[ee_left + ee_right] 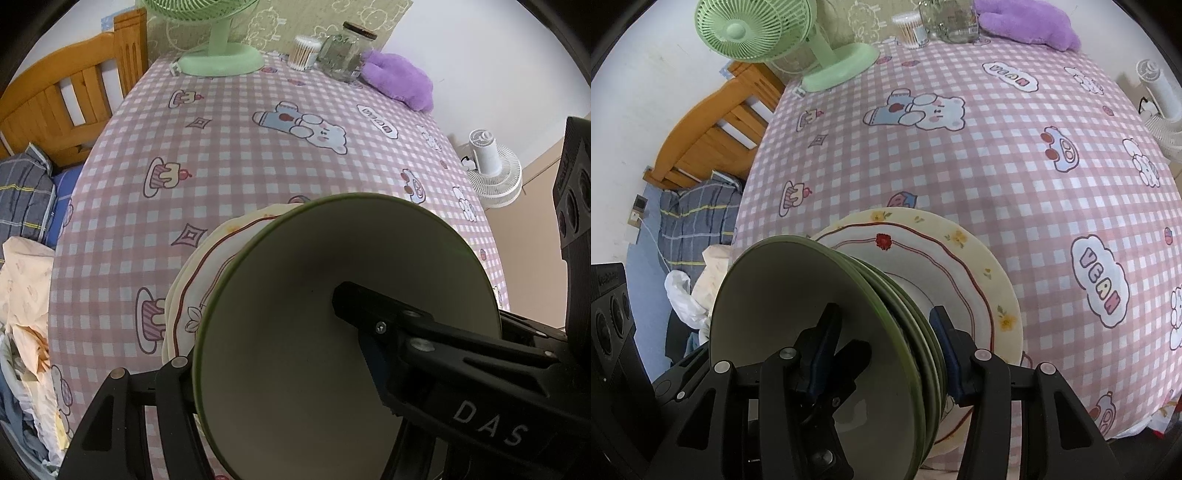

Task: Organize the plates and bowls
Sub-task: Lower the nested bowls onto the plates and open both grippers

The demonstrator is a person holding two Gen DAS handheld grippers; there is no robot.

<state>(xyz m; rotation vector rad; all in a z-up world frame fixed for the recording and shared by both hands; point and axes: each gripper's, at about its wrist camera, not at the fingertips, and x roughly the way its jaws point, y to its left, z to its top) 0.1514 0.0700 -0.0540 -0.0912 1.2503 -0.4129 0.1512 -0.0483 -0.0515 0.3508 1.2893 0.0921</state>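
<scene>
A stack of nested green bowls [812, 332] sits on a cream plate [960, 266] with a red line and flowers, near the table's front edge. My right gripper [882, 354] is shut on the rims of the bowl stack, one finger inside the top bowl and one outside against the plate. My left gripper [258, 332] grips the same green bowl stack [314, 295] from the other side, its right finger [369, 314] inside the bowl and its left finger behind the rim. The cream plate [207, 266] shows behind the bowl.
The pink checked tablecloth [997, 155] covers the table. At the back stand a green fan [775, 33], a cotton swab box [303, 51], a glass jar [343, 51] and a purple plush [399, 81]. A wooden bed [62, 96] is left, a white fan [491, 166] right.
</scene>
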